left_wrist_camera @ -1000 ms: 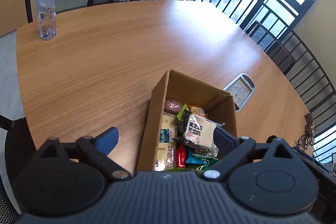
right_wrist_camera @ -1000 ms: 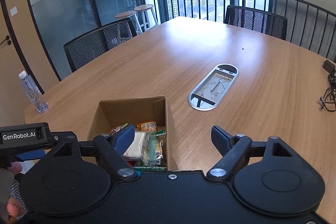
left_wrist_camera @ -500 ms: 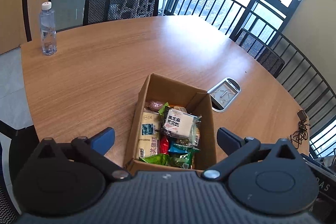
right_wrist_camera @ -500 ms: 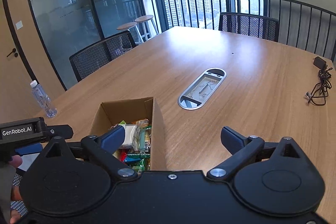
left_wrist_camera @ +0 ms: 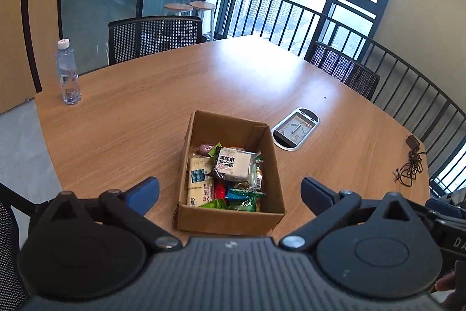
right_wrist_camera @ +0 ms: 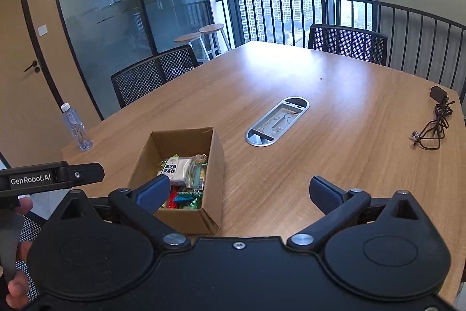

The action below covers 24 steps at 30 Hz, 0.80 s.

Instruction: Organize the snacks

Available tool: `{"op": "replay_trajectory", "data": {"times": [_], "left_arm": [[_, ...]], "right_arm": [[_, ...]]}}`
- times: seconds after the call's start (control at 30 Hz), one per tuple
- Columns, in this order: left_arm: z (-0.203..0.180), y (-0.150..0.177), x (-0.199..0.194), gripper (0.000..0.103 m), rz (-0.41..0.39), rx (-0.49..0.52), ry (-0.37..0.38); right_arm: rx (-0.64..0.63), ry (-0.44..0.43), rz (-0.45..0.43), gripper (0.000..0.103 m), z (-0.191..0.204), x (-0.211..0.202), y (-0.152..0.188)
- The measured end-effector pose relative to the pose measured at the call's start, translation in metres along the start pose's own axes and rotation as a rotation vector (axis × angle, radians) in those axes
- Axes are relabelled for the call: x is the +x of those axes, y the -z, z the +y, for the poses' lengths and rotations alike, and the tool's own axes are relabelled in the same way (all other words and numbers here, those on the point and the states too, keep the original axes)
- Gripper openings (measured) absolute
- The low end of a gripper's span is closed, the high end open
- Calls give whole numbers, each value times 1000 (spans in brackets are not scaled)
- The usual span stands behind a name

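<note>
1. We've got the cardboard box near our edge of the wooden tabletop, and every snack we can see is already inside it — a white packet with black Chinese lettering on top, a pale yellow packet along the left wall, plus red, teal and green wrappers near the front.
2. Left gripper hangs above the box, jaws spread wide with nothing in them. Right gripper sits just to the box's right, jaws also wide and empty.
3. No loose snacks show on the tabletop, so this fits either a box about to be sorted out or one that's just been filled. We can't tell which.
4. What could go wrong: the packets are piled loose and crinkly, so a wide jaw going in could snag two wrappers at once or clip the box wall. The box looks light too, so it might skid toward the table edge.
5. Readable stuff: "GenRobot.AI" on the left gripper's body in the right view. The white packet's characters are too small for us to read with confidence.
6. Also around: water bottle, cable port, black charger cable — all well clear.
</note>
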<state>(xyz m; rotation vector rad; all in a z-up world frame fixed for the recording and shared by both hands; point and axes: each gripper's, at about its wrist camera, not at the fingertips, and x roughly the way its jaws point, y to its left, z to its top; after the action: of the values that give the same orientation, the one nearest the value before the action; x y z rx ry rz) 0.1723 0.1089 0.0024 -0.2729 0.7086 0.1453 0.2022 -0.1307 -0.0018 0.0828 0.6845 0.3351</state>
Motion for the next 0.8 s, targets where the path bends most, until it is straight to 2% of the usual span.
{"op": "replay_trajectory", "data": {"times": [0.37, 0.8], "left_arm": [[-14, 22, -35, 103, -50, 124, 32], [-17, 36, -73, 103, -90, 163, 44]], "right_arm": [[-22, -11, -10, 103, -13, -38, 19], [-20, -19, -25, 103, -17, -74, 29]]}}
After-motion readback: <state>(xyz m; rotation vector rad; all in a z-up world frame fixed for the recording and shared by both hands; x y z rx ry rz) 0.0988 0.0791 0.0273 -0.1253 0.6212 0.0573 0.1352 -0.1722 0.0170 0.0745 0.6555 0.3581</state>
